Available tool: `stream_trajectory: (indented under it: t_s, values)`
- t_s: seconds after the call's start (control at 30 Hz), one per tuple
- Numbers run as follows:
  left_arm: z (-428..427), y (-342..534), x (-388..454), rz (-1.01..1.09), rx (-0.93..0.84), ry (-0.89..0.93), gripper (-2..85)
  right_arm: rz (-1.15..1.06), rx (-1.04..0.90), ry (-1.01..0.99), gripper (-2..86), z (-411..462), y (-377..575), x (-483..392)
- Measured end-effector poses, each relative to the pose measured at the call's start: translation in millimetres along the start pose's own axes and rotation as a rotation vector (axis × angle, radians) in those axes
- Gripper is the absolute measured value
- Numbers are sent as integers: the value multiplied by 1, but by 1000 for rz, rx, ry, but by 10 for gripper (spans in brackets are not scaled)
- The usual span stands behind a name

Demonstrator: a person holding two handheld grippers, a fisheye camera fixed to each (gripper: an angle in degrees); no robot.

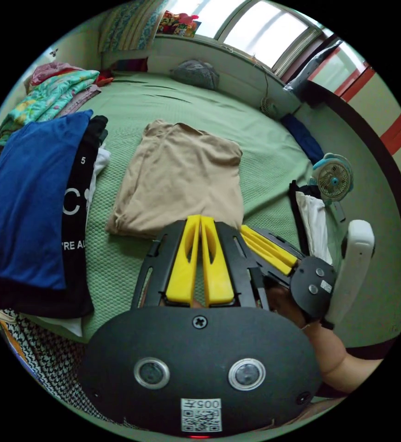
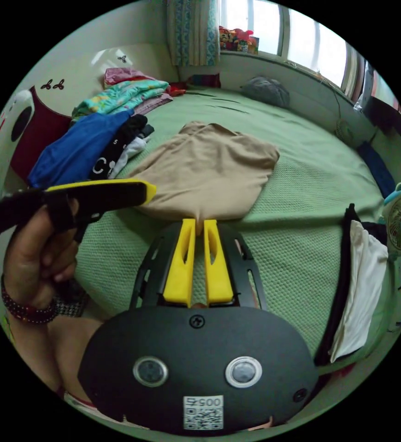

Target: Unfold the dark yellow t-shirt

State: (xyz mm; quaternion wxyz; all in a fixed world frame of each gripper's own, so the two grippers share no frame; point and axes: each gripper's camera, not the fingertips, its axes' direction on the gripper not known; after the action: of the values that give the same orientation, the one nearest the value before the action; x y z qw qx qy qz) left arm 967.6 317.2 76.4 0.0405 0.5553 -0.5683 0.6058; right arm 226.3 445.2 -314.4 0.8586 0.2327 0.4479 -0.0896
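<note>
On the green bed cover (image 1: 265, 152), a stack of folded clothes (image 1: 30, 202) with a blue garment on top is seen at the left. The dark yellow t-shirt (image 1: 179, 179) lies folded near the middle. The left gripper (image 1: 200, 220) is held just over its near edge, jaws pressed together on nothing. In the right gripper view, the right gripper (image 2: 199, 223) is seen pinching the t-shirt's near hem (image 2: 199, 215). A small fan (image 1: 333, 178) stands at the right.

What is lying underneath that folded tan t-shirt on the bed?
The folded dark yellow t-shirt lies directly on the green textured bedcover, which shows all around it. Anything beneath the shirt itself is covered.
</note>
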Motion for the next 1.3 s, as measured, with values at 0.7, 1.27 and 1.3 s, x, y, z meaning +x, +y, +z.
stream_trajectory:
  t_s: [0.7, 1.27, 1.3]
  values:
    - [11, -3, 0, -26, -14, -61, -7, 33, -194, 178, 74, -34, 23, 38]
    - [4, -9, -25, -100, 28, -39, -7, -222, -188, -159, 77, -20, 29, -42]
    - [3, -9, -26, -98, 31, -37, -7, -236, -191, -155, 79, -19, 30, -46]
